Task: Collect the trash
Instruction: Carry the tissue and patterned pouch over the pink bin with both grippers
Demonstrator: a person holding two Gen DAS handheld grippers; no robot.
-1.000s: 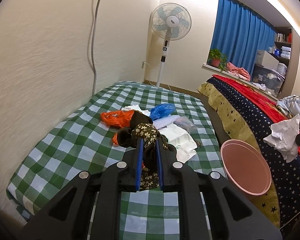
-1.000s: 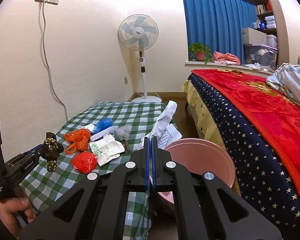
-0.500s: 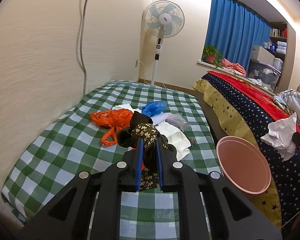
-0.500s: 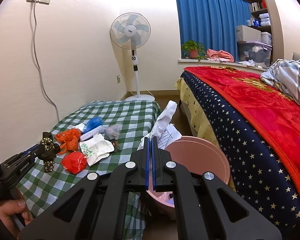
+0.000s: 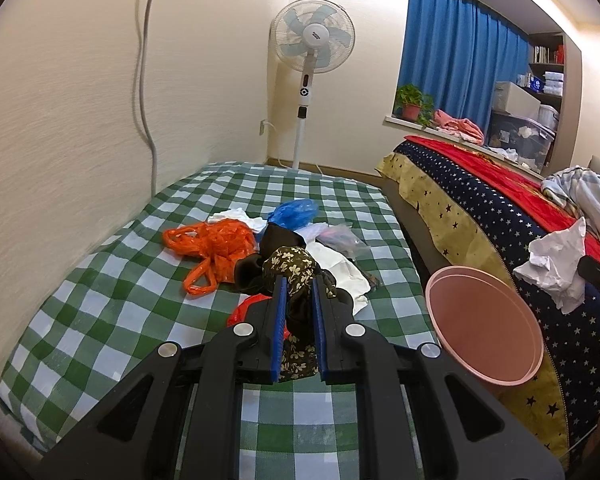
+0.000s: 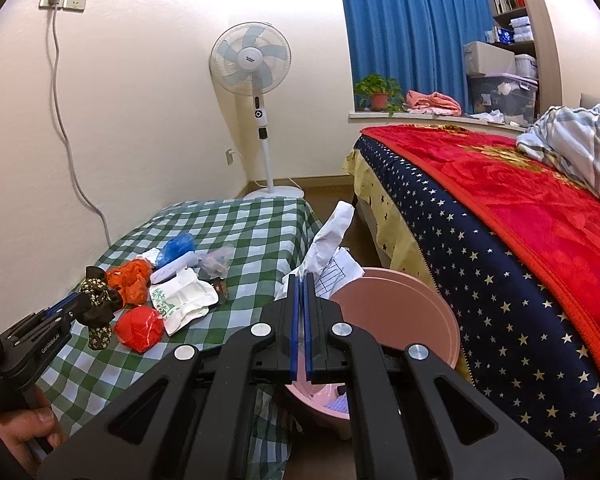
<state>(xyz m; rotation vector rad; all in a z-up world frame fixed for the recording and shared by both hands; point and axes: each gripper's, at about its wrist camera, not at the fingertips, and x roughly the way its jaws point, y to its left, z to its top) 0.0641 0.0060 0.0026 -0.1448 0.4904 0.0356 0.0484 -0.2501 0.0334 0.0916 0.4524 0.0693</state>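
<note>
Green-and-white checked cloth covers the table [image 5: 112, 308], which stands against a cream wall with a grey cable running down it. A standing fan [image 5: 312, 40] is in the corner, blue curtains [image 6: 412, 28] hang over a window sill with a potted plant [image 6: 378, 90], and a bed [image 6: 512, 240] with a red blanket and a navy star-patterned cover lies to the right. On the table is a heap of trash: an orange plastic bag [image 5: 216, 246], a blue plastic bag [image 5: 294, 212], a red bag [image 6: 140, 326], a white printed bag [image 6: 182, 300] and some clear wrapping. A pink bin [image 6: 412, 308] sits on the floor between the table and the bed, just beside the table's edge.

The left gripper [image 5: 299, 288] is clamped on a dark floral cloth [image 5: 292, 276], its blue pads squeezing the bunched fabric and holding it above the table near the orange bag. The right gripper [image 6: 300, 280] is closed tight on crumpled white paper [image 6: 332, 236], which sticks up from between its pads just over the near rim of the bin. A hand [image 6: 24, 432] grips the left gripper's handle at the lower left of the right wrist view.
</note>
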